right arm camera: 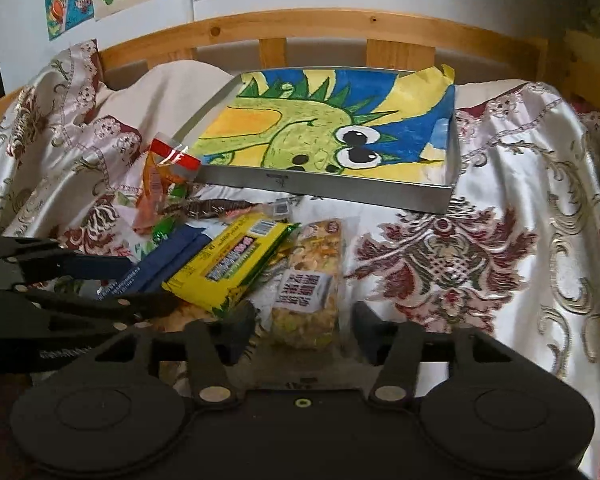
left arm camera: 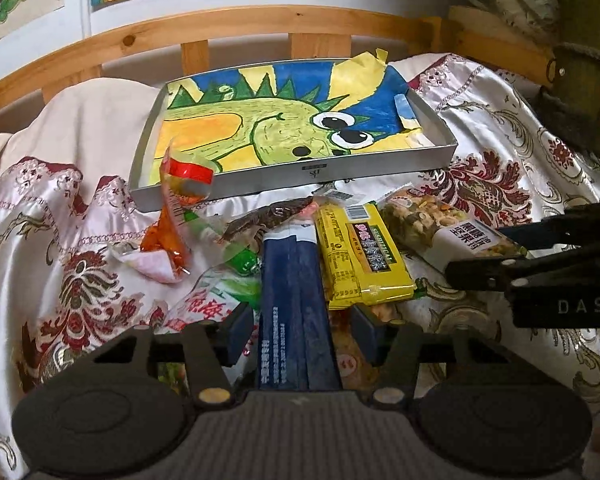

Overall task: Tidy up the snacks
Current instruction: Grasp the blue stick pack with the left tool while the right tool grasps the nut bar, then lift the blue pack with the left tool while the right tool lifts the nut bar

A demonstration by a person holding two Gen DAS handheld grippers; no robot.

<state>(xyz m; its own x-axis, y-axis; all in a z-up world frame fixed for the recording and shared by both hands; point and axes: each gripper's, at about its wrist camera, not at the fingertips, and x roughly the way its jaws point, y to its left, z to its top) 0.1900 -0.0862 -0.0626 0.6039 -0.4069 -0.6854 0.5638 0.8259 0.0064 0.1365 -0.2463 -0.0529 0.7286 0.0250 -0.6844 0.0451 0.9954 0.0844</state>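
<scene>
A heap of snack packets lies on the embroidered cloth in front of a grey tray (left arm camera: pixel 300 176) lined with a dinosaur drawing. A long dark blue packet (left arm camera: pixel 292 272) runs between the fingers of my left gripper (left arm camera: pixel 300 328); thin gaps show beside both pads, so it stands open. My right gripper (right arm camera: pixel 305 328) is shut on a clear nut bar (right arm camera: pixel 308 272) with a white label. From the left wrist view the right gripper (left arm camera: pixel 474 252) hugs that bar's end (left arm camera: pixel 428 220). A yellow packet (left arm camera: pixel 360 256) lies between the two. The tray holds no snacks.
An orange and red clear packet (left arm camera: pixel 180 184) leans on the tray's front left corner. Green (left arm camera: pixel 244 260) and dark brown (left arm camera: pixel 268 216) wrappers lie beside it. A wooden bed rail (left arm camera: pixel 220 28) runs behind the tray. Bare patterned cloth (right arm camera: pixel 480 260) spreads right of the heap.
</scene>
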